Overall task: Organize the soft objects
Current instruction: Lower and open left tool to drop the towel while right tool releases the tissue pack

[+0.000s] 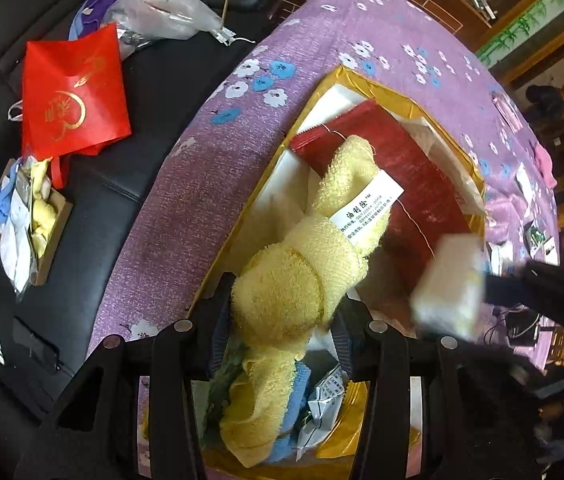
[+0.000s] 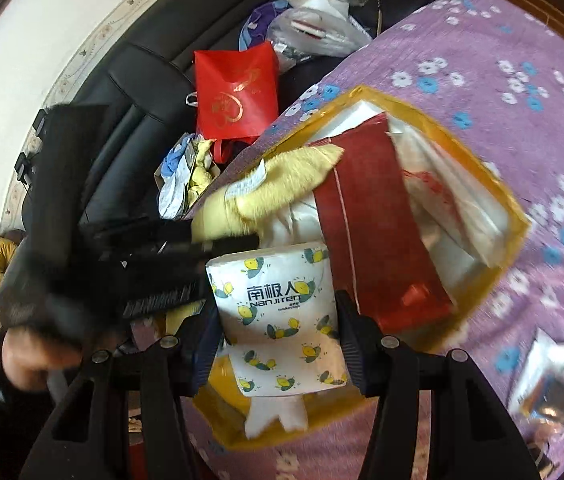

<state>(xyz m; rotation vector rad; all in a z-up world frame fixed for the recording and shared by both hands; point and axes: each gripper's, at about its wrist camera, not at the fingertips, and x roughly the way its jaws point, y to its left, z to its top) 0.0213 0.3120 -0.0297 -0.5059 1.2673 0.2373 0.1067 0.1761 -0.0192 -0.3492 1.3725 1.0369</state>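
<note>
My left gripper (image 1: 282, 312) clamps a yellow towel (image 1: 290, 292), my right gripper (image 2: 278, 320) a tissue pack (image 2: 278, 312), seemingly above the gold box (image 1: 362, 84).

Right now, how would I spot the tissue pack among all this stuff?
Find the purple flowered cloth, then the gold box lying open on it. Over the box's near end, the right gripper holds the tissue pack. Unlike the yellow towel and dark red packet beside it, it is white with small yellow-and-green bees.
</note>
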